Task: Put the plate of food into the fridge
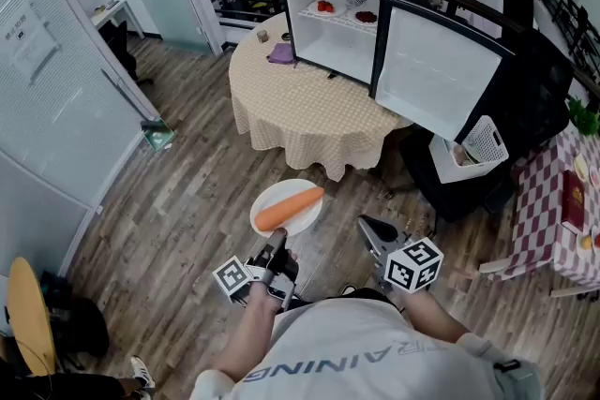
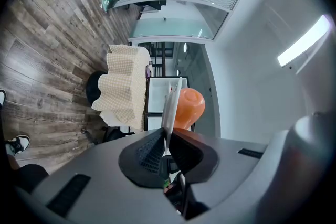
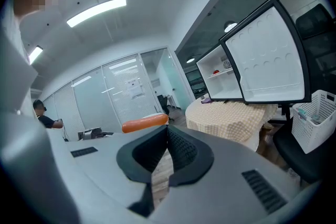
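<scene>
A white plate (image 1: pixel 293 218) carrying a long orange carrot (image 1: pixel 288 206) hangs over the wooden floor in front of me. My left gripper (image 1: pixel 278 244) is shut on the plate's near rim; in the left gripper view the plate (image 2: pixel 171 102) shows edge-on between the jaws, with the carrot (image 2: pixel 189 105) beside it. My right gripper (image 1: pixel 367 225) floats just right of the plate, shut with nothing in it. The small black fridge (image 1: pixel 330 33) stands on a round table (image 1: pixel 300 108), its door (image 1: pixel 433 72) swung wide open to the right. Its top shelf holds red food.
A purple object (image 1: pixel 281 53) lies on the table left of the fridge. A black chair with a white basket (image 1: pixel 482 143) stands under the open door. A red-checked table (image 1: pixel 548 201) is at the right, glass partitions (image 1: pixel 56 80) at the left.
</scene>
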Tool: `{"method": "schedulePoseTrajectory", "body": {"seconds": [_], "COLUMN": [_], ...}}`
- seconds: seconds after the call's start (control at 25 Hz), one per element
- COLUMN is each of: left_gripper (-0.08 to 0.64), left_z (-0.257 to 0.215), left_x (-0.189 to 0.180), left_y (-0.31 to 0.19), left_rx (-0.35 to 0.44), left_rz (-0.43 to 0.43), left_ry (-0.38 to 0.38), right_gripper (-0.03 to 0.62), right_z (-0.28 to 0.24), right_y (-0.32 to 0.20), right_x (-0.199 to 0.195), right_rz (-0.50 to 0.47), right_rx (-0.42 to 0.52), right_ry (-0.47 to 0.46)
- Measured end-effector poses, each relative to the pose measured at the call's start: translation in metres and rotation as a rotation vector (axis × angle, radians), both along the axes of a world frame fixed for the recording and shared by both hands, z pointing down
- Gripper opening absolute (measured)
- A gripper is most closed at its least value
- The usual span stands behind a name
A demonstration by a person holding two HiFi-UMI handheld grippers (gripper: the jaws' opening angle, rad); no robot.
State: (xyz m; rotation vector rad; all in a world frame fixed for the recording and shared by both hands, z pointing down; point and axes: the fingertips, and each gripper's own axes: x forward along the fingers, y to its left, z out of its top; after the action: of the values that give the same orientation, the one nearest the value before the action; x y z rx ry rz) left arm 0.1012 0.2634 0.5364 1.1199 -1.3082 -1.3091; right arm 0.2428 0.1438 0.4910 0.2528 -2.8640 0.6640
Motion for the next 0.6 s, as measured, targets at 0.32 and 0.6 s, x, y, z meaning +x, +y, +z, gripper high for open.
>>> {"method": "schedulePoseTrajectory", "body": {"seconds": [0.32,0.6], "left_gripper": [0.029,0.029], "left_z": [-0.003,0.0], "left_x": [0.022,0.03], "left_y": [-0.017,-0.033], "left_rx": [0.005,-0.009], "left_rz": [-0.017,-0.002], "left_ry": [0.0,0.008], "right_gripper": [0.023,0.023], "right_z": [0.007,0.019], "right_y": [-0.017,-0.029], "right_x": [0.022,0.033], "right_rz": [-0.035,-0.008], "right_rx": [-0.006,-0.044], "right_ry": [0.003,0.002]}}
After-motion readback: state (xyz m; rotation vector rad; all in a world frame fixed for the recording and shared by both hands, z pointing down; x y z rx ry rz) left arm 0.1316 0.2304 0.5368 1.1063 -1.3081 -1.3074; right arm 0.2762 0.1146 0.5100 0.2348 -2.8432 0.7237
